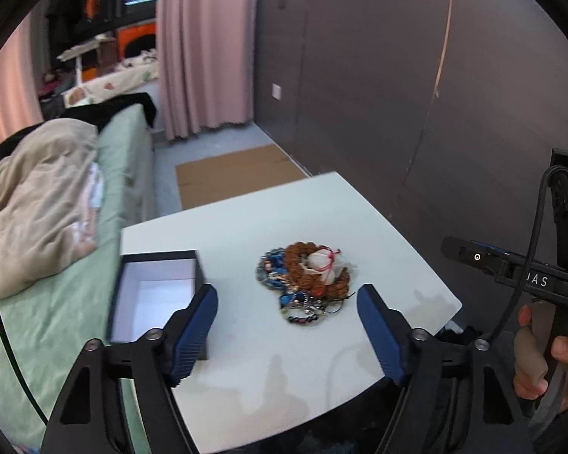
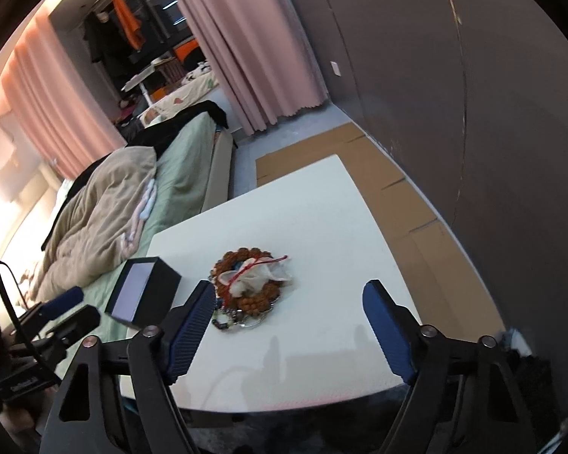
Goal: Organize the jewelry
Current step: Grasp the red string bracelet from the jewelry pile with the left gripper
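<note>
Right gripper (image 2: 289,319) over white table (image 2: 322,208), jaws apart, nothing between.
Heap of beaded jewelry (image 2: 248,287) near left pad, white pouch tied in red on top; open black box (image 2: 142,293) at table's left edge; green bed (image 2: 185,166) beyond.

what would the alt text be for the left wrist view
A tangled pile of jewelry lies on a white table, framed by the open blue fingers of the left hand-held gripper. An empty dark box sits at the table's left edge beside a green bed; the right hand-held gripper shows at far right.
</note>
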{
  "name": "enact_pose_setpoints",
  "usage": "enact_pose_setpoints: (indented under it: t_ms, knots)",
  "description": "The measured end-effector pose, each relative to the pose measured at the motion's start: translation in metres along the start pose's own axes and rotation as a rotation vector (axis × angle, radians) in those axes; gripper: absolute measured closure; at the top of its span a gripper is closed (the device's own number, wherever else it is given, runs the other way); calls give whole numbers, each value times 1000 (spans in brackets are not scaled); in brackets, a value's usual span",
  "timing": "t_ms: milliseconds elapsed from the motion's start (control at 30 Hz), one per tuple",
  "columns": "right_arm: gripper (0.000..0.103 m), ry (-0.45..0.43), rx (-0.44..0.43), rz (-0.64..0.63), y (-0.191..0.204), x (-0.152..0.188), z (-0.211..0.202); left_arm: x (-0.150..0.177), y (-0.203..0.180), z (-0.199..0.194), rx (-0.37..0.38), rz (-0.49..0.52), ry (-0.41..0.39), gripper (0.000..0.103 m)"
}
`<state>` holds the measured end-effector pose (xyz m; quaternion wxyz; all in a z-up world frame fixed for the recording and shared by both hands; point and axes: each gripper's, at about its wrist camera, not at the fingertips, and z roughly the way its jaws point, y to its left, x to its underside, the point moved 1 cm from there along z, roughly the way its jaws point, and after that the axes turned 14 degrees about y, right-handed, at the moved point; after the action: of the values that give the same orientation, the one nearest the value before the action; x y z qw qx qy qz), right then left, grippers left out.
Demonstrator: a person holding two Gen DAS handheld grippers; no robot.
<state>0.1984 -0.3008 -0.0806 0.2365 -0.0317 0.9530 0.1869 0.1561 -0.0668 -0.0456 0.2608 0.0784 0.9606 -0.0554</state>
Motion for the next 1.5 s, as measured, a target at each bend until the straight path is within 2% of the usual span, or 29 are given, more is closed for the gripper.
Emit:
enact_pose_setpoints:
  t_ms: [433,500,633,767,867,967,1133,1200,1500]
  knots:
    - [25,56,-40,109,-48,2,27,-44,-29,74,77,129,126,57]
    - [25,67,-19,122,-53,2,30,-47,-32,83,80,141,144,61]
    - [25,85,-37,153,-62,1,36,-54,-40,103,74,173,175,66]
    - [25,98,-43,165,-66,-1,42,-59,-44,119,71,189,206,79]
    - [25,116,-56,176,-67,-1,46,-60,-45,131,62,194,236,81]
    - [25,128,-65,173,-64,-2,49,-59,-41,135,78,178,241,99]
    - [25,144,-46,161,-57,-5,56,-62,-25,120,139,135,201,100]
    - [25,151,-63,166,-55,-6,60,-64,-19,115,159,122,187,101]
    - [26,155,-111,154,-35,-21,71,-73,12,90,193,44,114,101]
